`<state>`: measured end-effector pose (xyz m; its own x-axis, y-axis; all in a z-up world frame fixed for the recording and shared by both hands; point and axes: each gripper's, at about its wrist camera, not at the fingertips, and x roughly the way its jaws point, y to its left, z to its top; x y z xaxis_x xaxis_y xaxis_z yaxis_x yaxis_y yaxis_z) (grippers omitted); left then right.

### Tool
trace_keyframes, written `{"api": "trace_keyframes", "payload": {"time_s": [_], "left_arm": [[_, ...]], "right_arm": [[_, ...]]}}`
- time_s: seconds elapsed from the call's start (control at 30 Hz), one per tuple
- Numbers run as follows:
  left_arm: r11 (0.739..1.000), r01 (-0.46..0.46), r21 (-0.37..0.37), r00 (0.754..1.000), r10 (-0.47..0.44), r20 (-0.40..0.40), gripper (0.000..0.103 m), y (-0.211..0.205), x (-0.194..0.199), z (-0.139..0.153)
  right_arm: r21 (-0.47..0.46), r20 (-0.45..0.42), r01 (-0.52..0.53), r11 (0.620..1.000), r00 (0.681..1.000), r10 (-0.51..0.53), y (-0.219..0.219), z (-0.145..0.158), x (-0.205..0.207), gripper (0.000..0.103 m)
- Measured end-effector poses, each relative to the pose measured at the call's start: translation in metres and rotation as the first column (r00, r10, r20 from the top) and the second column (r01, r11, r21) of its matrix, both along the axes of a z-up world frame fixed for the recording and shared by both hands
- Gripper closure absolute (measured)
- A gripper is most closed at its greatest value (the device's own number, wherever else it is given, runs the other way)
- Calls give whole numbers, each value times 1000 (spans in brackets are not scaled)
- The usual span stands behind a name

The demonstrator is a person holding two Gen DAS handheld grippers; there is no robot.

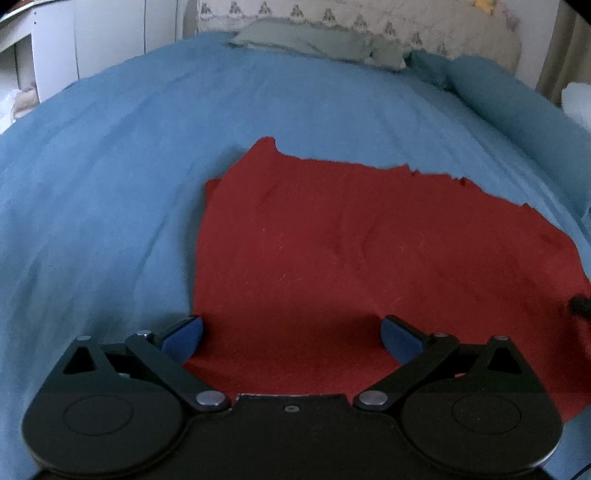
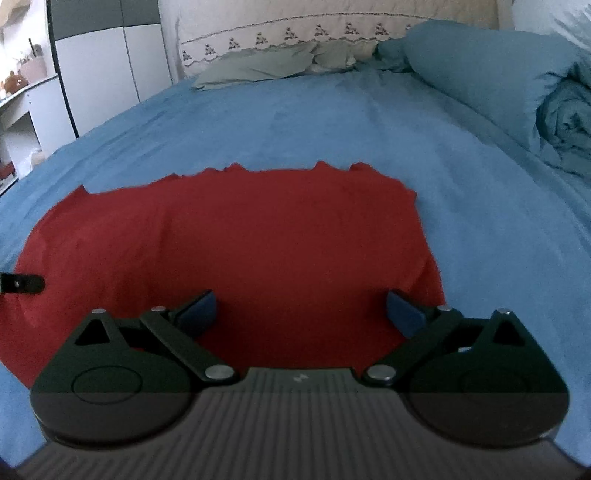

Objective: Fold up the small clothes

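Home bedroom: blue-sheeted bed (image 2: 332, 122), embroidered pillow (image 2: 295, 33) at 12 o'clock, rolled duvet (image 2: 565, 118) at 2, white wardrobe (image 2: 99, 62) at 10.

No words, numbers or brand names can be read in either view. The only sign is a small pale zigzag mark (image 2: 296, 379), like a lightning bolt, on the ribbed grey body of the right hand-held gripper (image 2: 301, 312), near its front edge; it is too small to tell more. The pillowcase (image 2: 295, 37) at the head of the bed carries a row of small embroidered figures, which are ornament and not lettering.
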<state>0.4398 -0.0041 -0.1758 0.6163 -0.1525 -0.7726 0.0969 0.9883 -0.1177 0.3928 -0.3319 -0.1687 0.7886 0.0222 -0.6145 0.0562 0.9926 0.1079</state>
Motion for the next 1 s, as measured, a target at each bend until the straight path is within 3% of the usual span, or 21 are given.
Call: {"api": "trace_keyframes", "payload": {"time_s": [0.1,0.23,0.3,0.4,0.5,0.73,0.87,1.0], "left_arm": [[998,5,67,1000,-4,-27,0,-7,-7,18],[996,2,93,995,-11,104,0,-23,-46,53],[993,26,112,987,-44,157,0,-39,-70,68],[991,97,91,984,-109,142,0,-65,-87,76],[988,153,5,982,-153,108,0,-91,-94,73],[990,137,-28,990,-137,21,0,-130,-84,48],[992,128,-24,992,-128,-15,0,-134,-77,37],[995,101,-23,995,-101,-24,1,-133,-66,28]], "right_arm": [[2,67,72,997,995,-72,-1,28,-30,0],[36,112,147,989,982,-150,-11,67,-84,0],[29,101,153,988,983,-156,-12,79,-108,0],[45,70,175,984,982,-178,-15,86,-138,0],[86,36,191,978,980,-195,-11,75,-156,0],[195,-33,256,947,967,-254,-16,26,-165,0],[326,-72,302,896,953,-296,-26,-1,-156,12],[385,-39,331,861,938,-343,-33,-10,-145,20]]}}
